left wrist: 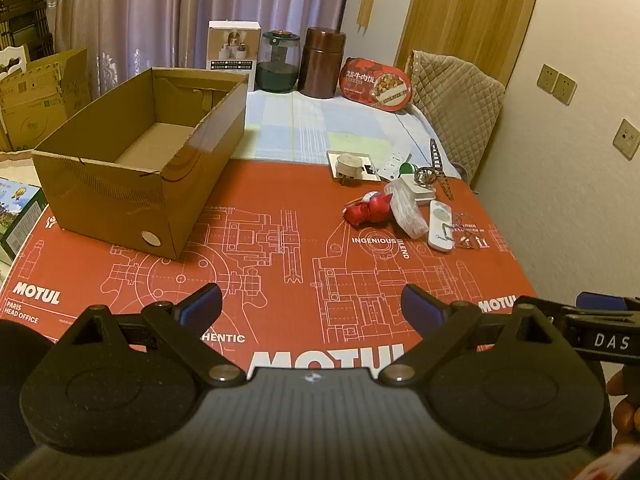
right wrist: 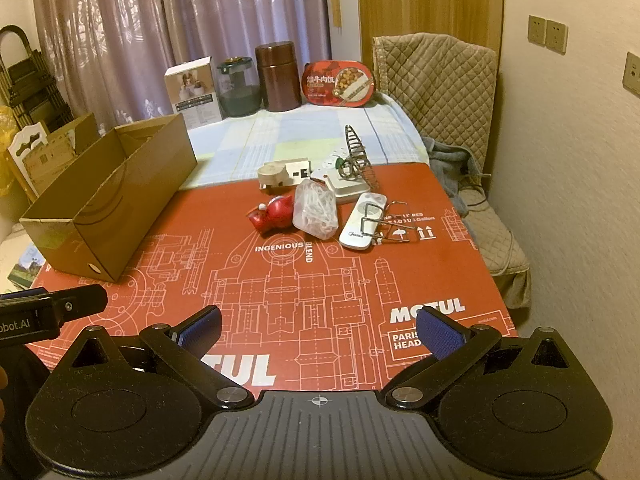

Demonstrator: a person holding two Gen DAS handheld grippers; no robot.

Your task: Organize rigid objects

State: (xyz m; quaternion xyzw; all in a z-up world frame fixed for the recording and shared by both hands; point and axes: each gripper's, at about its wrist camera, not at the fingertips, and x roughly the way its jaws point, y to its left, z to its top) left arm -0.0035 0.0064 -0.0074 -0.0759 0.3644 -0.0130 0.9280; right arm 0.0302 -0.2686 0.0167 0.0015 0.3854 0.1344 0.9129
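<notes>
Cardboard box [left wrist: 136, 160] is sitting open and empty on the left of the worktop [left wrist: 304, 240], which is covered by a red printed mat. Nothing is lying inside it, so the sorting is judged to be at its very start.

All the loose items are clustered together toward the far right of the mat, well apart from the box: a red figurine [right wrist: 272, 216], a clear bag of white clips [right wrist: 316, 212] touching it, a white remote control [right wrist: 364, 222] with a wire puzzle [right wrist: 394, 224] lying partly across it, a white power strip [right wrist: 344, 186], a beige plug adapter [right wrist: 274, 174] and a coiled metal cone [right wrist: 358, 156]. Each of these probably needs carrying over to the box.

Left hand-held gripper [left wrist: 312, 304] is hovering low over the near edge of the mat, jaws spread wide and holding nothing. Right hand-held gripper [right wrist: 320, 328] is likewise wide open and empty, aiming toward the cluster.
</notes>
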